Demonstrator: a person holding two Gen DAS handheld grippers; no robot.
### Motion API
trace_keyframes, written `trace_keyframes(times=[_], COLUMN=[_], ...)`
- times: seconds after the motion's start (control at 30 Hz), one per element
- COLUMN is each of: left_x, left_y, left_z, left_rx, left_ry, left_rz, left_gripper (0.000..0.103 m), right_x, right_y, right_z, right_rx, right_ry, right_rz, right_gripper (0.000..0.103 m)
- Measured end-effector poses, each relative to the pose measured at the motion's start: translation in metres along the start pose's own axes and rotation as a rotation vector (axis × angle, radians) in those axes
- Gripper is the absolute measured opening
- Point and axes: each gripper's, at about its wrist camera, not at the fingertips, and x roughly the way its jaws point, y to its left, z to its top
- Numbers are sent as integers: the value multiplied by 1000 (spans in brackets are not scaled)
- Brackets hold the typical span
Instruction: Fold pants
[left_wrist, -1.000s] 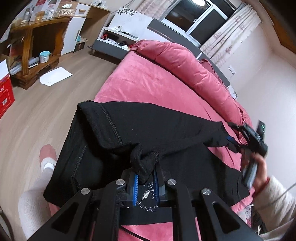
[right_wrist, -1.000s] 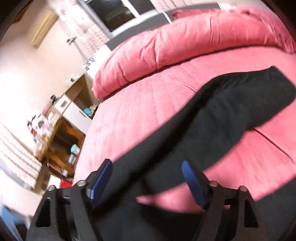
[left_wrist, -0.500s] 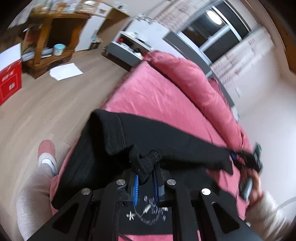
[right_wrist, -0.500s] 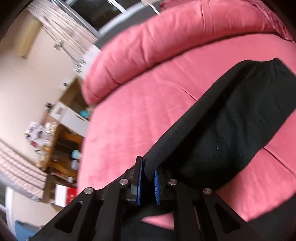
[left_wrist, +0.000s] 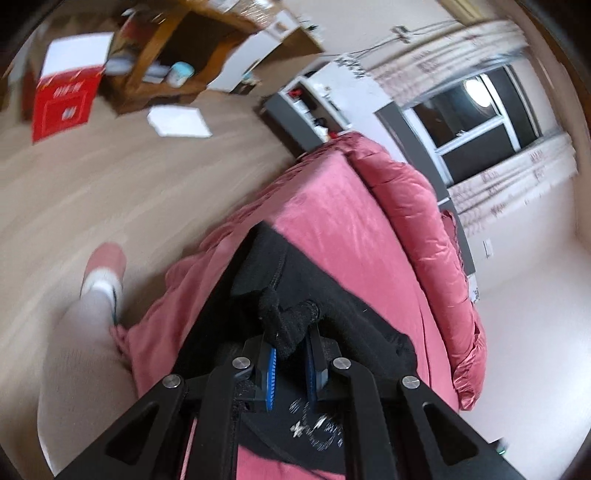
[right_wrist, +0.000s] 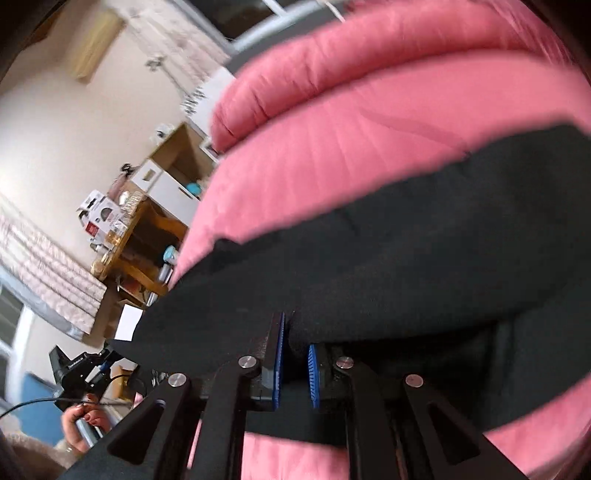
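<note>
The black pants (left_wrist: 332, 295) lie on the pink bed (left_wrist: 332, 221) near its front corner. My left gripper (left_wrist: 290, 354) is shut on a bunched edge of the pants, and the cloth stretches away from it. In the right wrist view my right gripper (right_wrist: 295, 354) is shut on another edge of the pants (right_wrist: 406, 258), which spread as a wide black band across the bed (right_wrist: 314, 166). The left gripper also shows in the right wrist view (right_wrist: 99, 365), held in a hand at lower left.
A rolled pink duvet (left_wrist: 424, 229) runs along the far side of the bed. The wooden floor (left_wrist: 92, 192) at left holds a red box (left_wrist: 62, 99), a white paper (left_wrist: 177, 120) and a wooden shelf (left_wrist: 173, 48). My leg and foot (left_wrist: 99, 288) stand beside the bed.
The right gripper closed on the pants edge. The left gripper, still holding the pants, has swung so its view turns toward the floor and bed corner. Both pull the cloth taut.
</note>
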Motion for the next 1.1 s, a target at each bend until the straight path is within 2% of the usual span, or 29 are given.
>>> trace_keyframes(times=[0.1, 0.17, 0.23, 0.3, 0.4, 0.47, 0.5, 0.57, 0.6, 0.73, 0.8, 0.87, 0.97, 1.03, 1.1], left_x=[2, 3, 4, 3, 0, -4, -8, -19, -27, -68, -78, -75, -51, -29, -10], left_y=[8, 10, 14, 18, 24, 30, 32, 34, 34, 30, 21, 10, -4, -12, -24], left_z=[-11, -14, -14, -15, -16, -18, -18, -15, -10, 14, 18, 15, -2, -15, -29], left_rx=[-21, -32, -68, -108, -155, -192, -215, -224, -207, -130, -78, -37, -41, -39, 0], left_ry=[33, 45, 68, 87, 126, 141, 144, 118, 86, -93, -106, -59, 66, 178, 233], left_rz=[-18, -38, -80, -119, -171, -221, -250, -274, -259, -100, -24, -5, -33, -58, -40], left_gripper=[12, 13, 23, 25, 31, 42, 54, 57, 57, 56, 56, 57, 56, 54, 53], right_x=[29, 40, 41, 40, 32, 23, 19, 14, 14, 10, 8, 5, -2, -10, -18], right_y=[-23, -34, -44, -47, -51, -56, -59, -66, -71, -73, -75, -76, -85, -93, -100], right_z=[-18, -19, -18, -17, -17, -17, -16, -14, -13, -12, -11, -9, -3, -2, 1], right_rx=[64, 119, 179, 195, 199, 224, 235, 257, 270, 282, 280, 290, 315, 335, 346], right_ry=[102, 123, 117, 106, 65, 27, 8, -14, -17, -32, -39, -47, -70, -97, -121], right_rz=[-43, -29, 7, 23, 26, 37, 32, 26, 20, 19, 16, 11, 2, -11, -27], right_gripper=[11, 12, 12, 13, 27, 38, 41, 41, 41, 41, 41, 41, 41, 41, 41])
